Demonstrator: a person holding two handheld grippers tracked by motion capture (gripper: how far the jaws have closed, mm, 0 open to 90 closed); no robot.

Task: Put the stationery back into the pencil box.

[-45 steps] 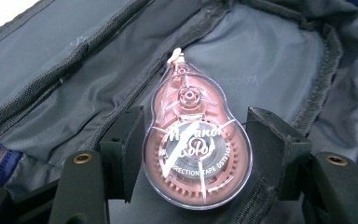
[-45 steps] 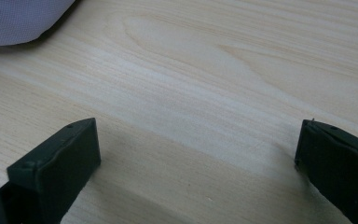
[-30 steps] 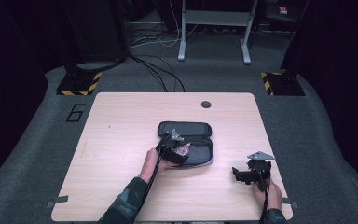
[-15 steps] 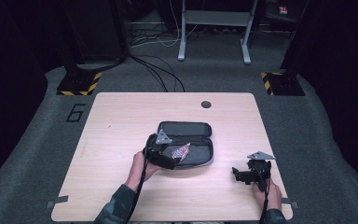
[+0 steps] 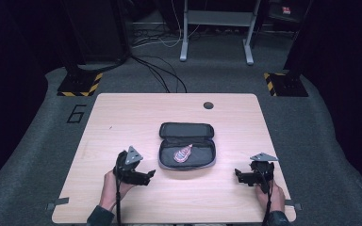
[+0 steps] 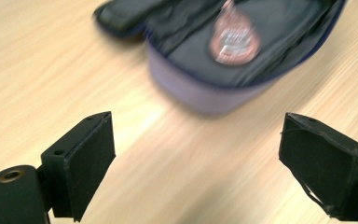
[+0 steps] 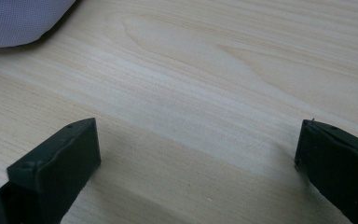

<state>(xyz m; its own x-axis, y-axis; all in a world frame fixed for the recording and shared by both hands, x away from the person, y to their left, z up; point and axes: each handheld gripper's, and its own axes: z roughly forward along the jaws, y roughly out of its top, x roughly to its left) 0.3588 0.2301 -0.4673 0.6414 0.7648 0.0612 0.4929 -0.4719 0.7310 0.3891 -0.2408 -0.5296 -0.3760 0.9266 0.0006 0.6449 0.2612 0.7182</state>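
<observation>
Your left tool (image 5: 147, 175), jaws just opened wide and empty, sits beside the open zip case (image 5: 187, 146); a careless sweep could knock its pouch (image 5: 183, 153) out.

Light wooden table (image 5: 122, 117), dark cable hole (image 5: 209, 105) near far edge, open grey zip case (image 5: 187, 151) lying mid-table

The case (image 5: 187, 149) lies open near the middle of the table, a dark zip-up pouch with rounded corners, its lid folded back flat on the far side. Its outer wall shows grey-lilac along the near edge (image 6: 200, 93). In the near half rests a small pinkish packet (image 5: 183, 153), oval, slightly askew, with a pale printed face (image 6: 234, 39).
</observation>
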